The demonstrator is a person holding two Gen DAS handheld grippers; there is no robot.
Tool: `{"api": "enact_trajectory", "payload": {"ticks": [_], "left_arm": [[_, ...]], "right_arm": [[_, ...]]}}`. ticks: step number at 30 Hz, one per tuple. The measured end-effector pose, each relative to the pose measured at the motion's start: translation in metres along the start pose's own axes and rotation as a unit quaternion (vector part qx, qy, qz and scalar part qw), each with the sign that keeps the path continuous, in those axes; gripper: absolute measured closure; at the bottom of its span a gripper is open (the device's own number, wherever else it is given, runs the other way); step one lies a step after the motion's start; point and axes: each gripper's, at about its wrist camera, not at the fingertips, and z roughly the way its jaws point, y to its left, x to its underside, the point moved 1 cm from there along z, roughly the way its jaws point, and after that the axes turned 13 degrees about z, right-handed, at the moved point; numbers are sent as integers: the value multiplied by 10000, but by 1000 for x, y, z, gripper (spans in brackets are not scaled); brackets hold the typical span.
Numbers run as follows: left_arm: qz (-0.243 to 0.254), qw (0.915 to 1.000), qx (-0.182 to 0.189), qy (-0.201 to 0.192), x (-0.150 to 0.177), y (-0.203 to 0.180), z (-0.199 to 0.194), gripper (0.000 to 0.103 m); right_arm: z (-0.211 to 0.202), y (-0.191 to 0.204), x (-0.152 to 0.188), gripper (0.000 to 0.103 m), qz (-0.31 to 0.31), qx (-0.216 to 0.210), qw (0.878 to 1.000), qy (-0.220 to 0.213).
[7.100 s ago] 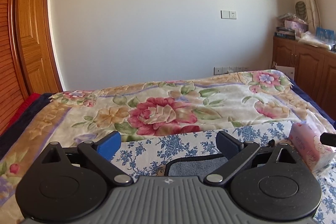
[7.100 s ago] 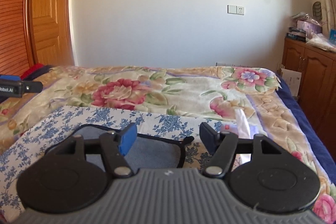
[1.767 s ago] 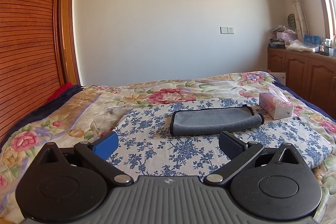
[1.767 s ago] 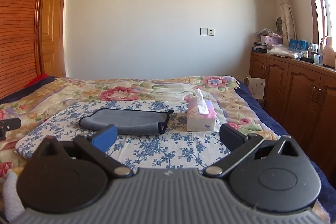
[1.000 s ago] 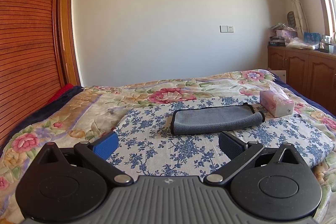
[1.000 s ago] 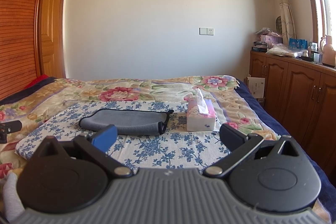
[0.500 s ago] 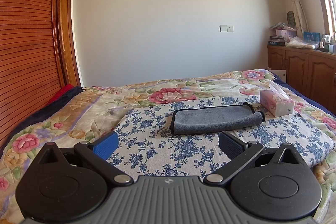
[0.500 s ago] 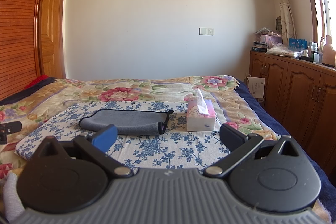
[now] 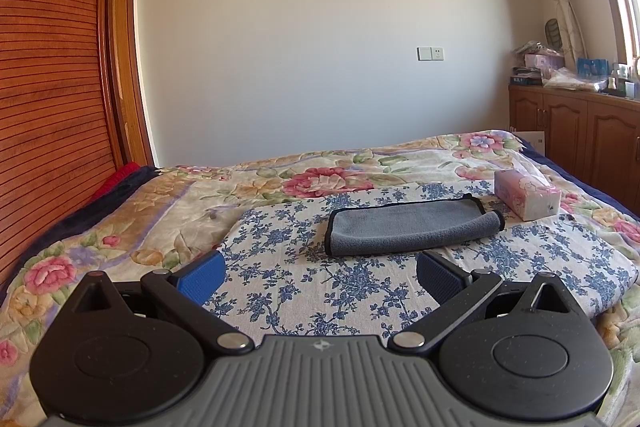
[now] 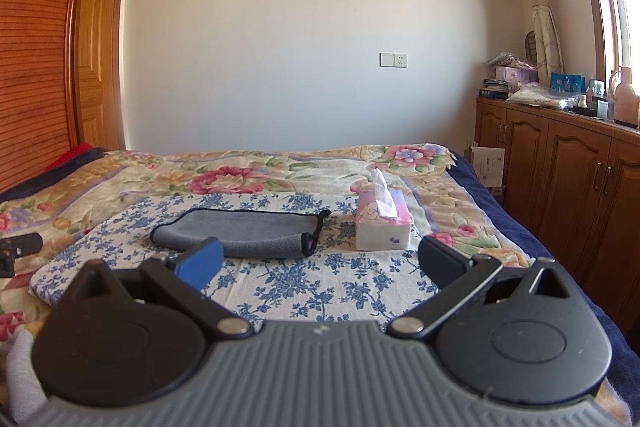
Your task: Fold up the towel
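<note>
While towel (image 9: 412, 227) lies folded | tissue box (image 10: 382, 227) beside | both jaws released

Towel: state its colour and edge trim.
Grey towel with black edging, clearest in the left wrist view.

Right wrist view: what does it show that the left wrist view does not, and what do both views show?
Only the right wrist view shows the tan jug on the cabinet, the tissue rising from the box, and a dark part at the left edge. Only the left wrist view shows the open left hand-held gripper. Both show the folded towel on the blue-flowered cloth, beside the tissue box.
</note>
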Motion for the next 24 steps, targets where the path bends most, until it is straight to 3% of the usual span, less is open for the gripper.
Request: {"api": "enact_trajectory", "payload": {"ticks": [24], "left_arm": [[14,10000,-4,4,0,-1,0,0]], "right_arm": [[0,-1,0,0,2,-1,10000,3]]}}
